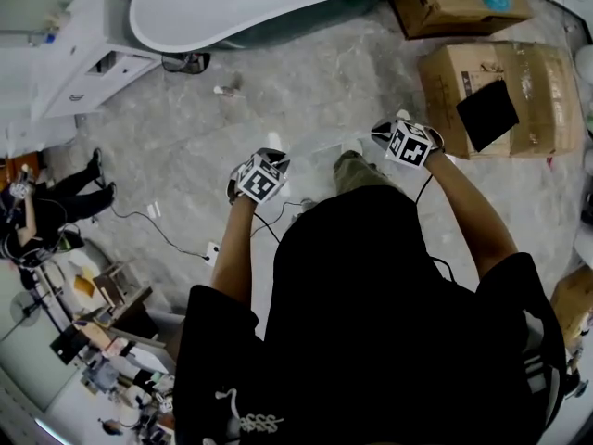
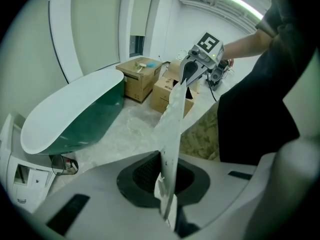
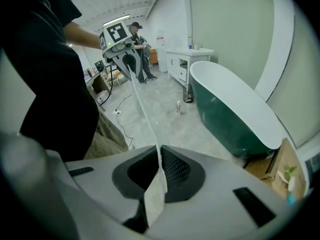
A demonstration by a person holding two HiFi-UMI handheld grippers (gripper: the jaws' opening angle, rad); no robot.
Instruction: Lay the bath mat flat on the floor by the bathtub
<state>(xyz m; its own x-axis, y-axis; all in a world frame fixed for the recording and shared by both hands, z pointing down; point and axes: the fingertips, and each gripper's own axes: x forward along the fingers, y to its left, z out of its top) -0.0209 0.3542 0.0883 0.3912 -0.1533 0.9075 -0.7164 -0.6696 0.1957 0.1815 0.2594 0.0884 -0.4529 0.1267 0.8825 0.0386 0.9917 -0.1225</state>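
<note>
A pale, marble-patterned bath mat (image 2: 172,119) hangs stretched between my two grippers, above the grey floor. In the left gripper view it runs from my left gripper (image 2: 167,186), shut on one edge, up to the right gripper (image 2: 192,76). In the right gripper view the mat (image 3: 145,119) shows edge-on, from my right gripper (image 3: 159,176), shut on it, to the left gripper (image 3: 127,66). The head view shows both marker cubes (image 1: 259,176) (image 1: 410,143) in front of the person's body, with the mat mostly hidden. The green-and-white bathtub (image 1: 250,7) stands ahead, a stretch of floor away.
Cardboard boxes (image 1: 500,91) (image 1: 459,3) stand at the right, near the tub's end. A white cabinet (image 1: 88,49) is at the left of the tub. A small bottle (image 1: 222,89) and cables (image 1: 167,235) lie on the floor. Another person (image 1: 46,211) is at the far left.
</note>
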